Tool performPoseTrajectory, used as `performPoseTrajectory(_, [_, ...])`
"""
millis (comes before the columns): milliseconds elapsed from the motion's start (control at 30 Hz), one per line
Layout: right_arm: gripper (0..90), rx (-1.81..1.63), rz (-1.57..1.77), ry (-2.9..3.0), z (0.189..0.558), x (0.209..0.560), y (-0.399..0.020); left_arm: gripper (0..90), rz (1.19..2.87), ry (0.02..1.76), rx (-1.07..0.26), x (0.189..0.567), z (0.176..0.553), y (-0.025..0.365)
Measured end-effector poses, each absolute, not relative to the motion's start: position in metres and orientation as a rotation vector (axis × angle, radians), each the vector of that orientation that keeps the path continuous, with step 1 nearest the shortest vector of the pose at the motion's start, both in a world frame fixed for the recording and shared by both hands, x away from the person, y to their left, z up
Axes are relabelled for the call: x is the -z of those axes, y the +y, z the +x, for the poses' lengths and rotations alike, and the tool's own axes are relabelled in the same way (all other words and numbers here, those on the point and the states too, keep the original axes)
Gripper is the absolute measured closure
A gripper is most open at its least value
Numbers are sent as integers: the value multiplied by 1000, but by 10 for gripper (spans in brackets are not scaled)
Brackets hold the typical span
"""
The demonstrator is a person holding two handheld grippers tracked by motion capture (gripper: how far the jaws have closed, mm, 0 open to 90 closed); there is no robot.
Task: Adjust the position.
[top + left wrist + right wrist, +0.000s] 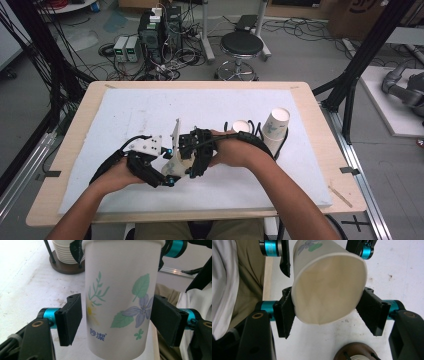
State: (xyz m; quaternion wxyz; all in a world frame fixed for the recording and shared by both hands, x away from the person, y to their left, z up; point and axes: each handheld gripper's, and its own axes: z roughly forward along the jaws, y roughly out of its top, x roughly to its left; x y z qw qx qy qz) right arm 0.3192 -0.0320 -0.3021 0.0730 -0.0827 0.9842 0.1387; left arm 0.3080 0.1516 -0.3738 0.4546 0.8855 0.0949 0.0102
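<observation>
Paper cup [120,302] | right gripper [328,312] fingers clamp its rim | left gripper [117,317] fingers touching its sides

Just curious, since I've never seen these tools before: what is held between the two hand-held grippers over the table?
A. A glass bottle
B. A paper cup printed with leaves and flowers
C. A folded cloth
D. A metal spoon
B: the left gripper view shows a white paper cup with green leaves and a purple flower between the black jaws, and the right gripper view looks into its squeezed open mouth.
</observation>
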Motion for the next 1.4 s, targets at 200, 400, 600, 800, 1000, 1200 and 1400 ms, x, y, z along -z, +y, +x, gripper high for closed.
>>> performPoseTrajectory(200, [352,-378,-263,2962,319,301,-28,303,2191,239,-18,375,309,149])
performPoseTrajectory(400, [350,-339,-264,2964,318,302,-25,347,2201,225,-18,376,308,148])
performPoseTrajectory(600, [350,-338,-266,2973,318,303,-24,365,2206,214,-14,376,308,147])
performPoseTrajectory(800, [351,-352,-259,2985,318,302,-25,370,2201,212,-10,377,308,146])
performPoseTrajectory(1000, [284,-409,-200,2991,321,299,-26,351,2116,250,5,382,309,151])
performPoseTrajectory(1200, [222,-703,-44,2966,326,291,-41,350,2060,317,-14,390,312,161])
performPoseTrajectory(1400, [222,-962,99,2872,330,290,-72,340,1969,383,-64,396,316,173])
